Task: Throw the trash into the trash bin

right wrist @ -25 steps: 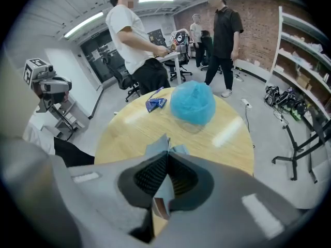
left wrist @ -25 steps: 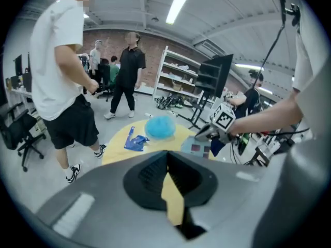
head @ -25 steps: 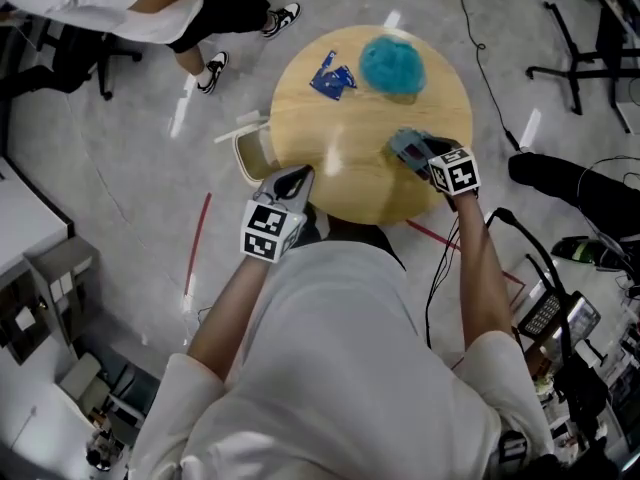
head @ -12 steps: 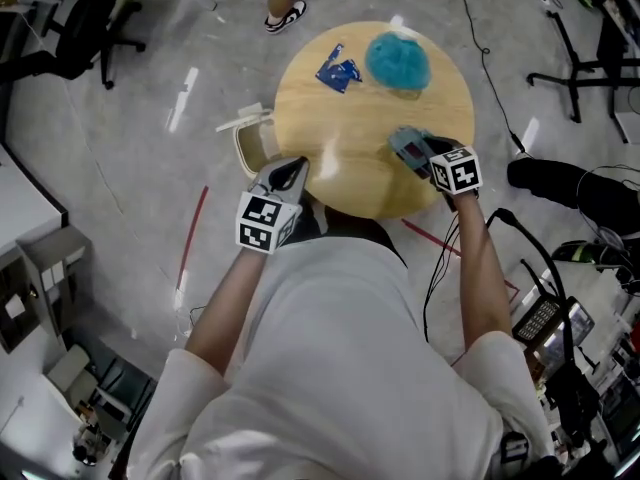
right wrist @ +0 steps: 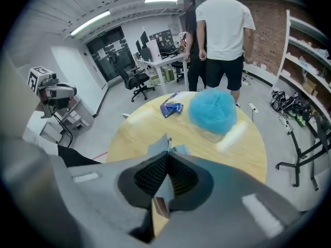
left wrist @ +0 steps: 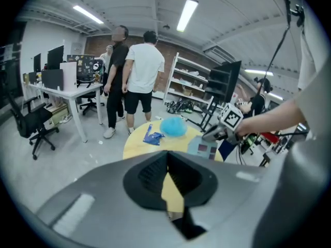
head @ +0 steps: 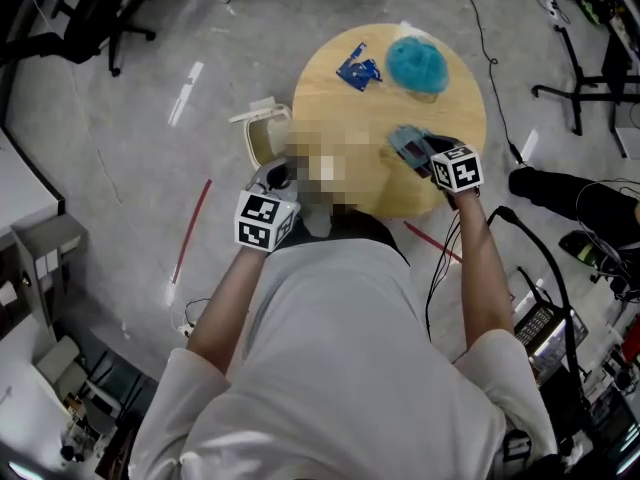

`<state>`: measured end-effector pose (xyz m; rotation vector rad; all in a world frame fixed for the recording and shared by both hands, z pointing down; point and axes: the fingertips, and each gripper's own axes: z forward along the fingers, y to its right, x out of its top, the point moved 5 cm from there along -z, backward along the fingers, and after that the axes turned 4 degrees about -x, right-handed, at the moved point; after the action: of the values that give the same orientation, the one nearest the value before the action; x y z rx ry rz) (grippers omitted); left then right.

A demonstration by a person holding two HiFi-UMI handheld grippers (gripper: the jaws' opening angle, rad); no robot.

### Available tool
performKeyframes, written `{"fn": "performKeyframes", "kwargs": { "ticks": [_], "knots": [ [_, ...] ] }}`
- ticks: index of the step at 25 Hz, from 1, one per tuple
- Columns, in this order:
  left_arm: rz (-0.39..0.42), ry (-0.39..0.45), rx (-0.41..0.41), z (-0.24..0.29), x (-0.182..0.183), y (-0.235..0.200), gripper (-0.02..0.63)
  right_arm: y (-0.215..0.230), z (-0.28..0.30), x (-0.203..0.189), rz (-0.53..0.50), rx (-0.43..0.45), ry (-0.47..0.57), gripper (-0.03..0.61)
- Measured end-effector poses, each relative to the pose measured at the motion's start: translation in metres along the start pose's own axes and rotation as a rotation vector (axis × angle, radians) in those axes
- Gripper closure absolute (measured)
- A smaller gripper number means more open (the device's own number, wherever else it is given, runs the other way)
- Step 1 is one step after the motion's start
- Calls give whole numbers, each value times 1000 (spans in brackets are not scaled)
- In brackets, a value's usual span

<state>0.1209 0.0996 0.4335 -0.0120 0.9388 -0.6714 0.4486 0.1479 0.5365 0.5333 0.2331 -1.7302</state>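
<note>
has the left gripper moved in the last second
Yes. In the head view the left gripper has shifted left off the round table's edge, toward the trash bin beside it.

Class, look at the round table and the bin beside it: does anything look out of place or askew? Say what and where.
Nothing is spilled or broken. A crumpled blue wrapper and a fluffy teal bundle lie loose on the table's far side, and the bin's white lid juts out tilted.
</note>
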Motion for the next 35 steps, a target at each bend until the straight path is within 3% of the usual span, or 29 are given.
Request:
{"fn": "performKeyframes", "kwargs": {
  "ticks": [19,35],
  "knots": [
    [-49,12,22,-94,-49,-71,611,-136,36,79,-85,65,-12,574],
    [-134,50,122,-158,-95,-130,611,-248,89,127,-193,183,-35,574]
  ]
}}
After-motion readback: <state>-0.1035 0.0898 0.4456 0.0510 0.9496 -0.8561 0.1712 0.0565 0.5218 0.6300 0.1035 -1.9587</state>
